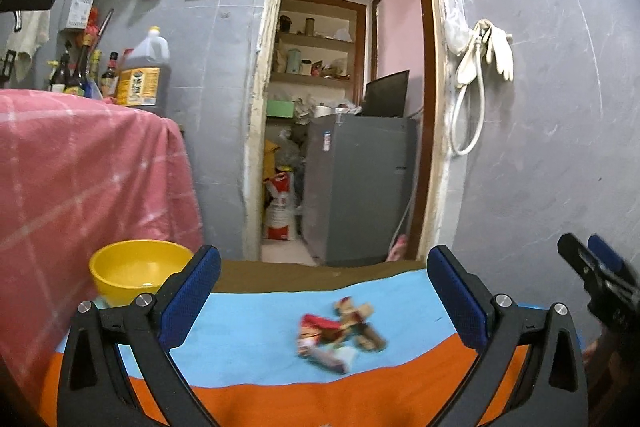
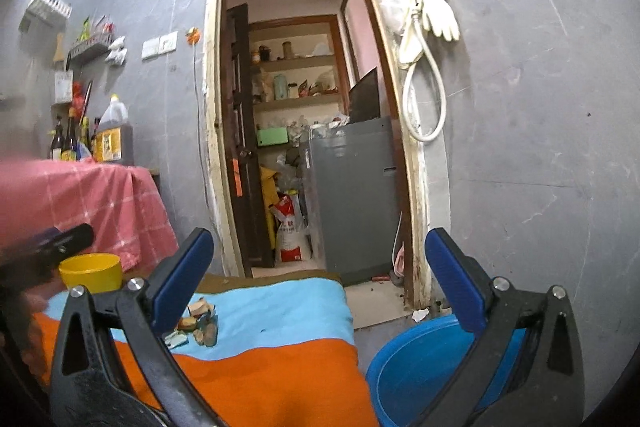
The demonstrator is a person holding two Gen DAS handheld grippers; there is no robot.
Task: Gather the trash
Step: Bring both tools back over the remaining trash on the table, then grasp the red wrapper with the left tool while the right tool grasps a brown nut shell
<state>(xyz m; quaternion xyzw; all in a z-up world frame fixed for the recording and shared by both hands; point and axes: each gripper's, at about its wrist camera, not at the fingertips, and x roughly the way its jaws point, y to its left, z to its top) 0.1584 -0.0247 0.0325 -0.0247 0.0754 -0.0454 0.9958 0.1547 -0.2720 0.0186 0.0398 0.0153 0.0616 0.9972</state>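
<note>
Several wrappers (image 1: pixel 340 333) lie beyond the wide-open left claw (image 1: pixel 324 291).

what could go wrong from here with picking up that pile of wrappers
The wrappers lie as a loose, overlapping heap on the soft blue and orange cloth, so the open left tongs might pinch the fabric or scatter pieces. The blue basin sits on the floor beyond the cloth's edge, so carried scraps could drop short of it.

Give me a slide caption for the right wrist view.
Open right gripper faces a doorway, wrappers on the blue-and-orange cloth, blue basin below.
</note>
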